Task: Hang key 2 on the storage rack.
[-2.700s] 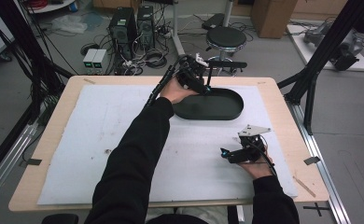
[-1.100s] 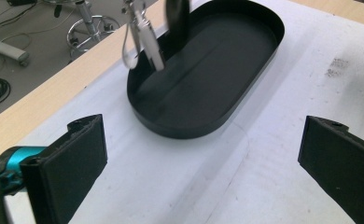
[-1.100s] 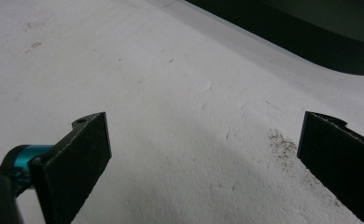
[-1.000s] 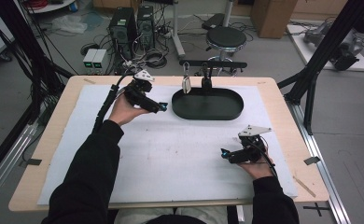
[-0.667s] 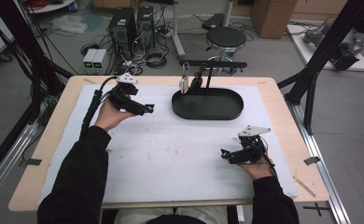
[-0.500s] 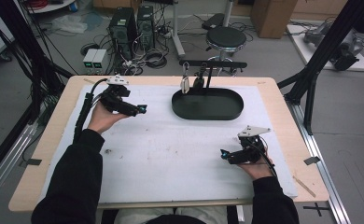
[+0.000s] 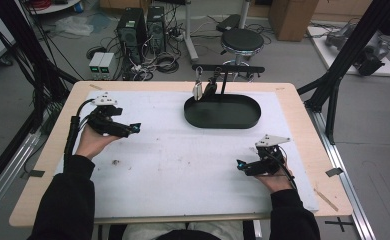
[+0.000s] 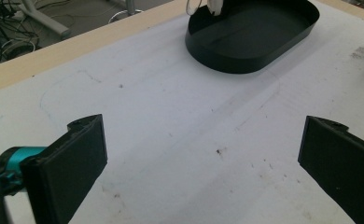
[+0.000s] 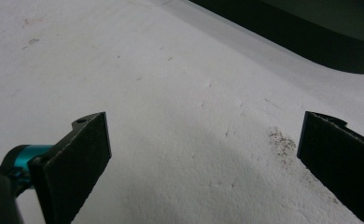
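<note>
Left gripper (image 7: pixel 133 128) sits over the left part of the white mat (image 7: pixel 183 165), jaws spread wide, holding nothing. Right gripper (image 7: pixel 241 165) is low at the mat's right, jaws also apart and empty. Black oval tray (image 7: pixel 223 117) lies at the mat's far middle, well apart from both.

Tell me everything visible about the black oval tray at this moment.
The black oval tray is shallow with a low upright wall and a flat bottom, matte, perhaps metal or plastic. It sits flat on the white mat near the table's far edge. A black rack rises at its far rim with small items hanging above it. Both claws are apart from it.
</note>
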